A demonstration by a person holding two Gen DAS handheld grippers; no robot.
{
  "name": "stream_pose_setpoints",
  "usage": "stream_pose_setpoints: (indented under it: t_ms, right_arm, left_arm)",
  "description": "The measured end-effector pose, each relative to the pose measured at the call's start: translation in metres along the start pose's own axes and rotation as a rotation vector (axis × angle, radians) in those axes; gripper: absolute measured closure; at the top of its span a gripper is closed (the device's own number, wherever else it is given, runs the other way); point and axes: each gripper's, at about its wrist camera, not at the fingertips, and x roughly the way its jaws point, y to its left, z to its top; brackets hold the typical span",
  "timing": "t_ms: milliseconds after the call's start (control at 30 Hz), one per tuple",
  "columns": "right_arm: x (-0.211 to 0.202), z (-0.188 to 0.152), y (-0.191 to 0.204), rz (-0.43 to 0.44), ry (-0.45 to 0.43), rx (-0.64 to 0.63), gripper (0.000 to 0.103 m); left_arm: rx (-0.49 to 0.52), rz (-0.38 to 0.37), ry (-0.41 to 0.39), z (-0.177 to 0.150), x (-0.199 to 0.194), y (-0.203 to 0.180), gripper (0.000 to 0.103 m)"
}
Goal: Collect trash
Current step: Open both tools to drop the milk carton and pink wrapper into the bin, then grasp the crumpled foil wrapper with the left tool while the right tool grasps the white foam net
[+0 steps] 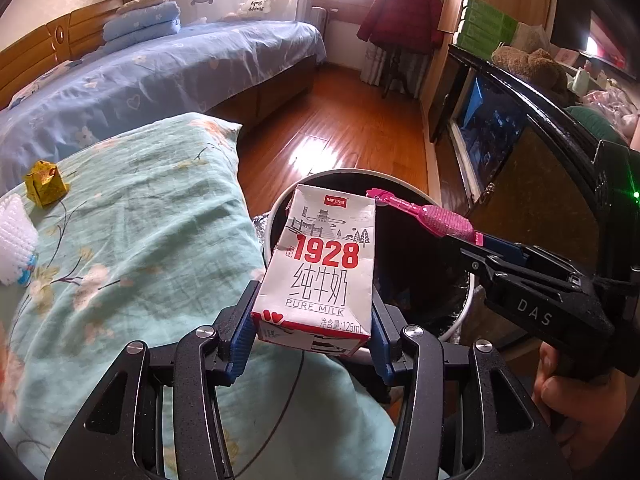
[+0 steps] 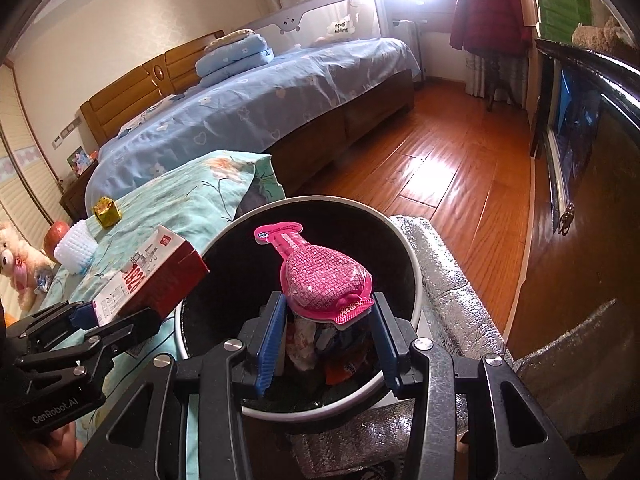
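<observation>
My left gripper (image 1: 312,344) is shut on a grey and red "1928" milk carton (image 1: 320,264) and holds it at the near rim of the round trash bin (image 1: 280,208). The carton also shows in the right wrist view (image 2: 156,276). My right gripper (image 2: 326,336) is shut on a pink plastic pouch (image 2: 320,276) and holds it over the bin's black opening (image 2: 240,264). The pouch also shows in the left wrist view (image 1: 436,218). Wrappers lie inside the bin (image 2: 320,344).
A gold crumpled wrapper (image 1: 44,184) and a white foam net (image 1: 14,240) lie on the teal floral bedding (image 1: 140,240). A silver foil mat (image 2: 452,292) lies beside the bin. A blue bed (image 1: 160,72), wooden floor (image 1: 340,120) and dark cabinet (image 1: 520,140) surround it.
</observation>
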Motion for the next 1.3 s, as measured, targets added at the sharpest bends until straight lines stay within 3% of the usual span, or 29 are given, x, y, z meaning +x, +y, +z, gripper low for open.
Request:
stream_pose_setpoints:
  t_ms: [167, 300, 367, 500, 767, 1300]
  right_arm:
    - [0.006, 0.004, -0.007, 0.002, 0.012, 0.023, 0.058]
    - [0.007, 0.006, -0.014, 0.019, 0.020, 0.061, 0.056]
    - [0.006, 0.006, -0.014, 0.024, 0.022, 0.069, 0.056]
    - [0.002, 0.004, -0.009, 0.036, 0.014, 0.073, 0.044]
    - [-0.008, -0.001, 0.031, 0.110, -0.010, 0.033, 0.027]
    - [0.005, -0.021, 0.143, 0.265, 0.053, -0.101, 0.023]
  left_arm:
    - [-0.016, -0.010, 0.012, 0.002, 0.005, 0.001, 0.054]
    - [-0.040, -0.011, 0.009, 0.000, 0.002, 0.007, 0.036]
    - [-0.052, -0.013, -0.001, -0.003, -0.003, 0.010, 0.036]
    - [-0.084, -0.008, -0.013, -0.012, -0.014, 0.022, 0.036]
    - [-0.181, 0.048, -0.037, -0.043, -0.044, 0.069, 0.036]
    - [-0.380, 0.198, -0.073, -0.101, -0.097, 0.178, 0.035]
